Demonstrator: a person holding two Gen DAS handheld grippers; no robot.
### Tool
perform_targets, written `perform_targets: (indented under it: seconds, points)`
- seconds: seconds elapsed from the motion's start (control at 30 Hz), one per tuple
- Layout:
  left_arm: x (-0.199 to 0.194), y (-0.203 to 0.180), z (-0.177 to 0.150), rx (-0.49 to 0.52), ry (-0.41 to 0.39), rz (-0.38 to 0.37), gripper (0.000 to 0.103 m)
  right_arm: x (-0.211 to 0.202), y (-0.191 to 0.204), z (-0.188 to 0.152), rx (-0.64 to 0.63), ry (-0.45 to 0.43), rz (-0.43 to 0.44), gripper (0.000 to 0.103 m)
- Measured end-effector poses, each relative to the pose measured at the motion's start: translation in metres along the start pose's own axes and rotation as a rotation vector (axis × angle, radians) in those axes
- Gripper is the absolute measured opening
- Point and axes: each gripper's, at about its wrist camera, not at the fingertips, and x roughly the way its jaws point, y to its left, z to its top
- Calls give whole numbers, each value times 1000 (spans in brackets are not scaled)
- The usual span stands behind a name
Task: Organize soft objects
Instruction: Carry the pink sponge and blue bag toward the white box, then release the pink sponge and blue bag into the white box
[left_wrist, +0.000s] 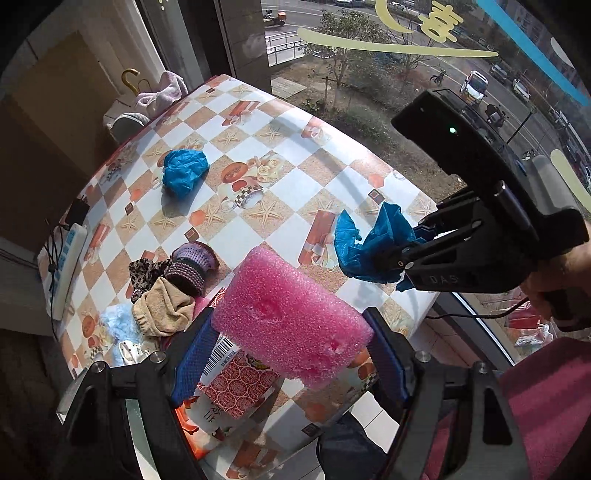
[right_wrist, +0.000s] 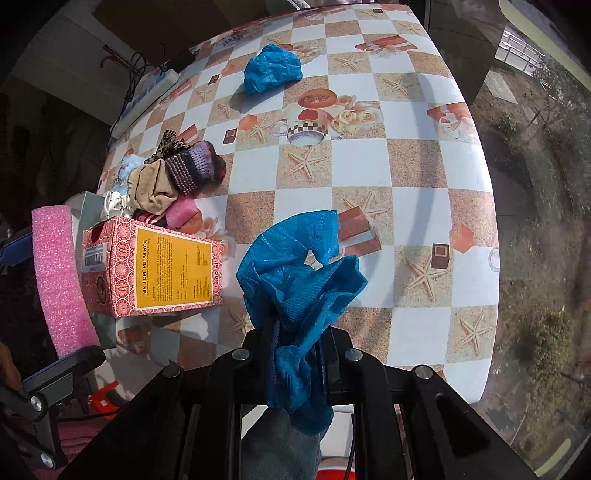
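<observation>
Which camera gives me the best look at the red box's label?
Right wrist. There the red box shows its yellow label face, unobstructed. In the left wrist view the pink foam block, held in the left gripper, covers most of it; only the barcode end shows.

A table (left_wrist: 325, 155) with a checked cloth of stars and cups stands in bright sun beside a big window (left_wrist: 406, 55), and far outside are a road (left_wrist: 436, 33), cars and small trees (left_wrist: 343, 33).
</observation>
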Motion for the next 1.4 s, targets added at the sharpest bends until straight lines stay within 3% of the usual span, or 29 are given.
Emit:
perform_targets:
  seconds: [0.13,0.43,0.93,1.1,1.4]
  points:
    - [-15,20,-38,-35,-30,29,81,6,32,-37,1,30,21,19]
    - [-37,99,-121,-220,-31,124,81,19,128,-76,-223,73,77,19]
    - [-51,180,-252,-629,11,290,81,16,281,-36,-640,58,85,19]
    - [-47,194,-284,-771,39,325,81,20,327,-21,-704,59,99,19]
    - [-35,197,-321,-922,99,340,81,38,389,-9,-780,89,83,19]
